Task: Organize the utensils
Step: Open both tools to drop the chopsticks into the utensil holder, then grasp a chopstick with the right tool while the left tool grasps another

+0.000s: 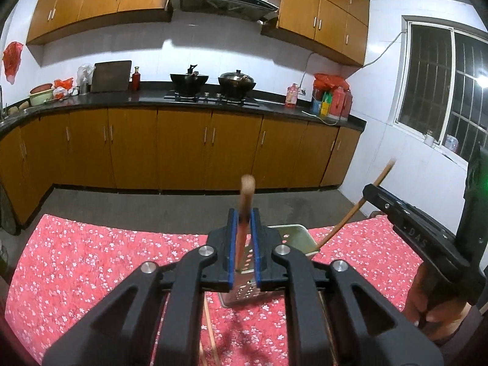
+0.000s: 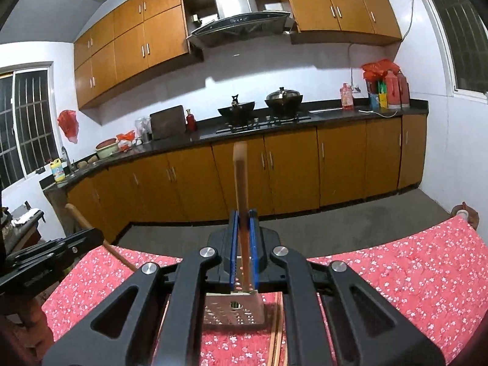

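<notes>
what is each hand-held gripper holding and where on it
Left hand-held gripper: wooden utensil, gripped along its handle. Right hand-held gripper: wooden stick, gripped along its shaft.

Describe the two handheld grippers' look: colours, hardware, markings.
Both match: the left gripper and right gripper are matte black plastic with triangular cutouts in the linkage arms, round silver pivot bolts, and blue pads lining the two fingers. Seen side-on from the left wrist view, the right gripper's body shows embossed lettering, too blurred to read in full. No cables visible. No sleeve can be made out.
</notes>
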{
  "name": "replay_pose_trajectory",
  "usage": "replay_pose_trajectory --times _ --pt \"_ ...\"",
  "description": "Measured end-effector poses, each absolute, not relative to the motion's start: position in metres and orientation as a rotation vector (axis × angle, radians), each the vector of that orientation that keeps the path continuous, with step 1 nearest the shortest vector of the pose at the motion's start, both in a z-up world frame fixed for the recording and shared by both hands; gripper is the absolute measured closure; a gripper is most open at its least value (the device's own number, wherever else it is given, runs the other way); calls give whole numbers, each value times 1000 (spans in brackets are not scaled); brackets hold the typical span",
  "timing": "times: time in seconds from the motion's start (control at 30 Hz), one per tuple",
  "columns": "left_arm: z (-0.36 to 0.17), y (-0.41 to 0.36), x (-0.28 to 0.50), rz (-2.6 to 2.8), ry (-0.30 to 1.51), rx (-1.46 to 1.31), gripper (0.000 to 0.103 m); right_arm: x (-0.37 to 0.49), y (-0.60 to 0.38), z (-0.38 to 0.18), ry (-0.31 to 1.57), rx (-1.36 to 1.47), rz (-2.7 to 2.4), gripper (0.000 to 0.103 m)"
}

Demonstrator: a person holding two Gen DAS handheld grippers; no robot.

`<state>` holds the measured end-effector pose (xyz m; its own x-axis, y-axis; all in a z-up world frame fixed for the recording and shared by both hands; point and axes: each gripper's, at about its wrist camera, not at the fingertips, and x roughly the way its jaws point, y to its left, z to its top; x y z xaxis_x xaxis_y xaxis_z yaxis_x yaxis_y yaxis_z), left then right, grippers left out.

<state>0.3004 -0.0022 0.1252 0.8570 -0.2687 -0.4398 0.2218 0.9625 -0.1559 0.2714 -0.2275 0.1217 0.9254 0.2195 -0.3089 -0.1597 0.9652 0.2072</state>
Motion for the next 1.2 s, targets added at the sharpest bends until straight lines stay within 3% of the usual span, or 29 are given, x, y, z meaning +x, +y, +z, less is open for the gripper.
replay_pose_trajectory --times 0.13,0.5,0.77,0.93,1.2 --pt "126 3 296 -250 466 -117 82 265 -231 127 318 189 193 76" --pt "135 36 257 -211 401 -179 76 215 -265 137 261 224 156 75" --pt "78 62 243 -102 533 -149 72 228 -290 36 589 229 56 75" --pt "20 66 246 -59 686 -143 72 244 -276 -33 804 239 82 87" --pt "-27 57 246 -68 803 -129 72 246 -255 -73 891 200 90 89"
